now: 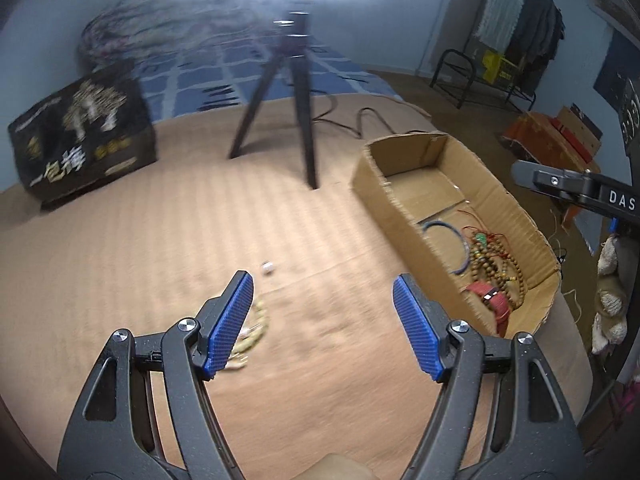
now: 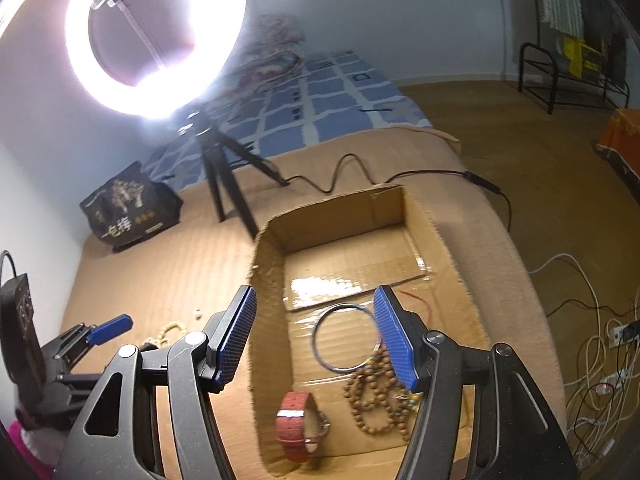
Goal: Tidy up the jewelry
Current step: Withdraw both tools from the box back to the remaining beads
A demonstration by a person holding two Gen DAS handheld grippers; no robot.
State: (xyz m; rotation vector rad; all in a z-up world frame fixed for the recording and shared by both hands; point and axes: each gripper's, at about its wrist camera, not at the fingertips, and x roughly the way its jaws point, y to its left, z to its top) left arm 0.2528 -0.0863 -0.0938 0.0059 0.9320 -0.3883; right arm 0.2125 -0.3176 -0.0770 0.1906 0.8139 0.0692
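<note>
An open cardboard box (image 1: pixel 492 196) (image 2: pixel 272 248) lies on the tan mat. It holds a red-strap watch (image 2: pixel 294 430) (image 1: pixel 490 294), brown wooden prayer beads (image 2: pixel 370 394) (image 1: pixel 496 266) and a thin metal bangle (image 2: pixel 320 350) (image 1: pixel 466 250). A pale bead bracelet (image 1: pixel 256 332) (image 2: pixel 170 330) and a small white bead (image 1: pixel 267 268) (image 2: pixel 197 314) lie on the mat left of the box. My left gripper (image 1: pixel 324 328) is open and empty, its left pad over the pale bracelet. My right gripper (image 2: pixel 316 340) is open and empty above the box's near left wall.
A ring light on a black tripod (image 1: pixel 298 92) (image 2: pixel 222 172) stands at the mat's far side, its cable (image 2: pixel 360 168) trailing right. A black printed bag (image 1: pixel 80 136) (image 2: pixel 128 208) sits at the far left. Loose cables (image 2: pixel 600 360) lie on the floor at right.
</note>
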